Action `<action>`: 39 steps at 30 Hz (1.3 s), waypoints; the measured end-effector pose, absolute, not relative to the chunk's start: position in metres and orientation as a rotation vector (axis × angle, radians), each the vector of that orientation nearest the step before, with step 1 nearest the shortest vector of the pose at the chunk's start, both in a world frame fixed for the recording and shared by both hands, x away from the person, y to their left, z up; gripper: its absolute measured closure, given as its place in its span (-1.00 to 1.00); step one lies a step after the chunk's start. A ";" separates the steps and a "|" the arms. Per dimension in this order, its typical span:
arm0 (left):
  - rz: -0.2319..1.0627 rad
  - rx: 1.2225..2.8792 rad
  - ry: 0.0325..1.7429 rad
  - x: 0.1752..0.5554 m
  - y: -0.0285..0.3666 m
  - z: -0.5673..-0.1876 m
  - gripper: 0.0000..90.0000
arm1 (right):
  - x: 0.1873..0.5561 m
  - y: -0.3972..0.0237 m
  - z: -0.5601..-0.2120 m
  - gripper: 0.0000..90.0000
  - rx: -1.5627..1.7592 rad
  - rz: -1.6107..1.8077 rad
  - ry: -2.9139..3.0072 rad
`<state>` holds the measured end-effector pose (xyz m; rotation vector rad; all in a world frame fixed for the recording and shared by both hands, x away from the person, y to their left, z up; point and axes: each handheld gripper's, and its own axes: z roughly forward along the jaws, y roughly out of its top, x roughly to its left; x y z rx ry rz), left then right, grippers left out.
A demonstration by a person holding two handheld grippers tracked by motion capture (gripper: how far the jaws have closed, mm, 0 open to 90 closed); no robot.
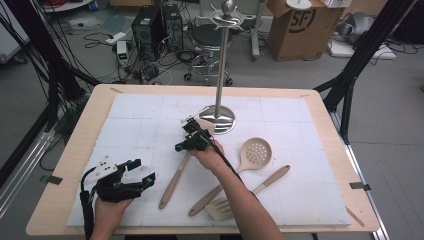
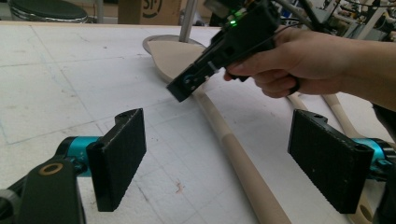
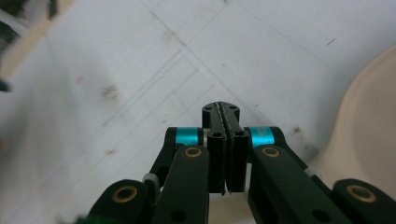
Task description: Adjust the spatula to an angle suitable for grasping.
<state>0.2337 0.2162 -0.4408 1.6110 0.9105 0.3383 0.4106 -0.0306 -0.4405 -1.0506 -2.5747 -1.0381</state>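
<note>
while the white foam-covered wooden table (image 1: pixel 150 112) carries everything, i take the job to be hanging the utensils on the tall steel utensil stand with hooks at its top (image 1: pixel 221 60), which stands at the far middle of the pad on a round base.

step in hand, as i judge it: the approach to the first utensil. my right gripper (image 1: pixel 189 141) hovers over the long beige wooden-handled spatula (image 1: pixel 175 181), at the blade end, which lies just in front of the stand's base. its jaws are pressed flat together with nothing between them; the right gripper view looks down on bare pad, with the pale blade (image 3: pixel 369 121) at the edge. my left gripper (image 1: pixel 137 172) rests low at the near left, jaws spread wide, holding nothing, pointed along the spatula.

next move, i think: the right jaws must open before they can take the handle, then lift it to a hook.

around: a beige round slotted spoon with a wooden handle (image 1: pixel 256 152) and a beige slotted turner with a wooden handle (image 1: pixel 250 194) lie to the right, handles crossing near my right forearm; a careless sweep could knock them. a cardboard box (image 1: pixel 295 25) sits on the floor beyond.
</note>
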 end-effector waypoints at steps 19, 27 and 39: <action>0.347 1.600 0.924 0.226 0.224 -0.440 -0.55 | 0.401 -0.085 -0.438 1.00 -1.223 -0.821 -2.701; 0.339 1.602 0.926 0.228 0.223 -0.441 -0.55 | 0.396 -0.121 -0.437 1.00 -1.285 -0.930 -2.631; 0.312 1.618 0.907 0.233 0.212 -0.441 -0.55 | 0.342 -0.135 -0.444 1.00 -0.995 -1.088 -2.398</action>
